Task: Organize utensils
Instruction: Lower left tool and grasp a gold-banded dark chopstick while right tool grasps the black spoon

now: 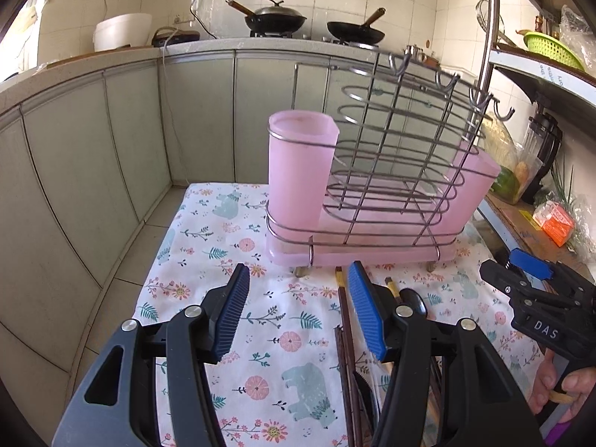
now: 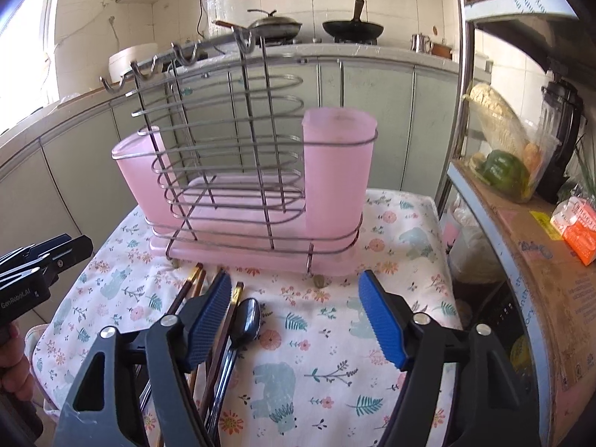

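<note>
A wire utensil rack [image 1: 395, 156] [image 2: 231, 156] with a pink cup at each end and a pink drip tray stands on a floral cloth. Both cups [image 1: 298, 164] [image 2: 335, 171] show nothing sticking out. In front of the rack lie several dark chopsticks [image 1: 344, 331] [image 2: 186, 294] and a dark spoon [image 2: 247, 320] [image 1: 411, 298]. My left gripper [image 1: 298, 309] is open over bare cloth, the utensils just right of its right finger. My right gripper [image 2: 294, 316] is open, the spoon just inside its left finger, untouched. In the left wrist view the right gripper [image 1: 521, 275] shows at the right edge.
The floral cloth [image 1: 283, 335] covers a small table with tiled floor to its left. Grey cabinets and a counter with two woks [image 1: 275, 18] run behind. A shelf unit [image 2: 521, 231] with bagged vegetables, a blender and an orange box stands close on the right.
</note>
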Tool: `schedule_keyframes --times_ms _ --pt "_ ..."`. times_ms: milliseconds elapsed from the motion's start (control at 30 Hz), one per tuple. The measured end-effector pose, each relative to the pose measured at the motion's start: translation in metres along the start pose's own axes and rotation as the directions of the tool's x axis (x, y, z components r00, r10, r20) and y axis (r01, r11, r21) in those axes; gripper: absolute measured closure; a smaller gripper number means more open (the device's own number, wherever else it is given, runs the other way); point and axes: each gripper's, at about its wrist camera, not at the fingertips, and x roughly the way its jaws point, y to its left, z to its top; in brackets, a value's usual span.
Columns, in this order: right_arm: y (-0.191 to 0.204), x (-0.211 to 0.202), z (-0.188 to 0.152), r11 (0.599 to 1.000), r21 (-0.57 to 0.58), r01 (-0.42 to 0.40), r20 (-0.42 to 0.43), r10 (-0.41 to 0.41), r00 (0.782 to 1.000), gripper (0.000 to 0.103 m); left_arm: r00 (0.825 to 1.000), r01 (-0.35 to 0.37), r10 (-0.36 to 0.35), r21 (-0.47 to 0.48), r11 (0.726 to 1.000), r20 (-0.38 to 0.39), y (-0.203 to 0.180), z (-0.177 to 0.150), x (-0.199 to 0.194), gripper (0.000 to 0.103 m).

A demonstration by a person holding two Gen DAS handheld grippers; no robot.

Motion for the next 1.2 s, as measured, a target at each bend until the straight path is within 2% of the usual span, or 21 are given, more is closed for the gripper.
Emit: schedule_keyframes --times_ms 133,233,267,367,500,633,800,900,967,1100,1200 --pt "-0.002 0.01 -0.002 0.998 0.03 -0.048 -0.072 0.05 0.996 0.045 0.995 0.053 -0.052 0.004 0.999 -0.08 0.006 -0.003 0.01 0.047" --pt "-0.003 0.018 -0.004 0.993 0.061 -0.1 -0.129 0.107 0.986 0.052 0.982 0.101 -0.102 -0.015 0.995 -0.159 0.009 -0.007 0.022 0.049" --pt "-0.003 0.021 -0.004 0.991 0.072 -0.117 -0.147 0.126 0.981 0.054 0.976 0.115 -0.118 -0.023 0.993 -0.184 0.009 -0.008 0.026 0.057" --pt "-0.003 0.028 -0.007 0.982 0.104 -0.156 -0.193 0.174 0.966 0.06 0.95 0.161 -0.172 -0.063 0.985 -0.26 0.009 -0.01 0.042 0.07" --pt "-0.004 0.036 -0.012 0.966 0.159 -0.206 -0.243 0.241 0.94 0.065 0.914 0.199 -0.217 -0.087 0.976 -0.342 0.003 -0.011 0.065 0.078" --pt "-0.007 0.042 -0.015 0.947 0.209 -0.243 -0.272 0.295 0.916 0.07 0.903 0.197 -0.207 -0.065 0.978 -0.377 -0.009 -0.007 0.085 0.078" --pt "-0.017 0.054 -0.018 0.914 0.294 -0.28 -0.302 0.366 0.88 0.071 0.88 0.188 -0.193 -0.055 0.981 -0.434 -0.019 -0.005 0.114 0.079" --pt "-0.02 0.062 -0.018 0.901 0.324 -0.287 -0.314 0.389 0.866 0.071 0.863 0.192 -0.195 -0.056 0.98 -0.465 -0.022 -0.007 0.126 0.085" --pt "-0.02 0.067 -0.016 0.896 0.332 -0.294 -0.321 0.401 0.858 0.071 0.855 0.19 -0.197 -0.064 0.98 -0.479 -0.023 -0.01 0.131 0.095" --pt "-0.016 0.079 -0.013 0.894 0.336 -0.296 -0.337 0.408 0.849 0.071 0.852 0.204 -0.231 -0.108 0.973 -0.469 -0.016 -0.01 0.129 0.096" --pt "-0.015 0.09 -0.012 0.89 0.348 -0.295 -0.351 0.416 0.839 0.072 0.856 0.214 -0.25 -0.131 0.968 -0.452 -0.007 -0.007 0.12 0.096"
